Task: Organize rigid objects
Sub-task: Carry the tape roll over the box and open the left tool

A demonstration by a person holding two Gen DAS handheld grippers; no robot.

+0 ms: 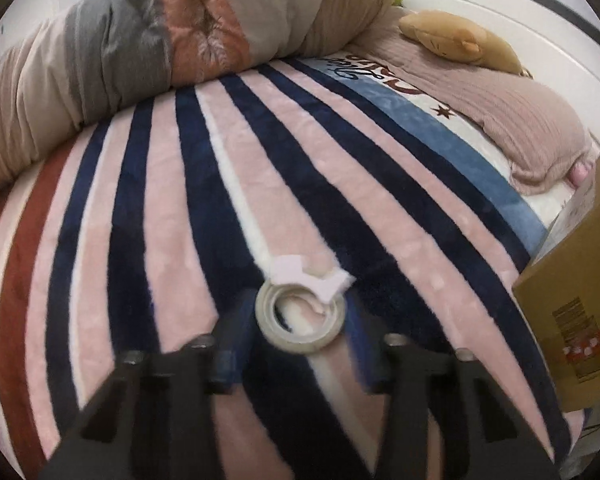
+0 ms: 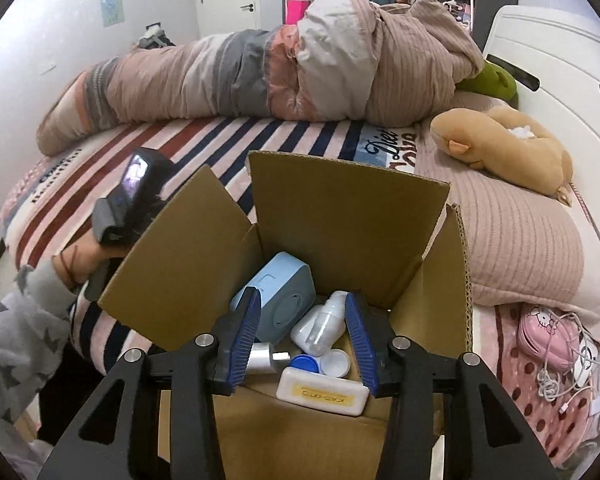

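The left claw (image 1: pixel 300 320) is closed on a roll of tape (image 1: pixel 300 317): both blue pads (image 1: pixel 242 330) bear against the roll's outer rim, one on each side, with a loose white end of tape (image 1: pixel 310 274) projecting just ahead of the fingertips. The roll is held above the striped blanket (image 1: pixel 180 200); whether it touches the blanket cannot be determined. A cardboard box (image 1: pixel 572 308) stands to the right of this claw, and a rolled duvet (image 1: pixel 140 52) lies well ahead of it. The right claw (image 2: pixel 302 334) is spread wide and grips nothing, positioned over the box's open top (image 2: pixel 340 208). Below and between its fingers, inside the box, lie a light blue device (image 2: pixel 284 296), a white spray bottle (image 2: pixel 320 328), a blue cap (image 2: pixel 306 362) and a white rectangular case (image 2: pixel 324 390).
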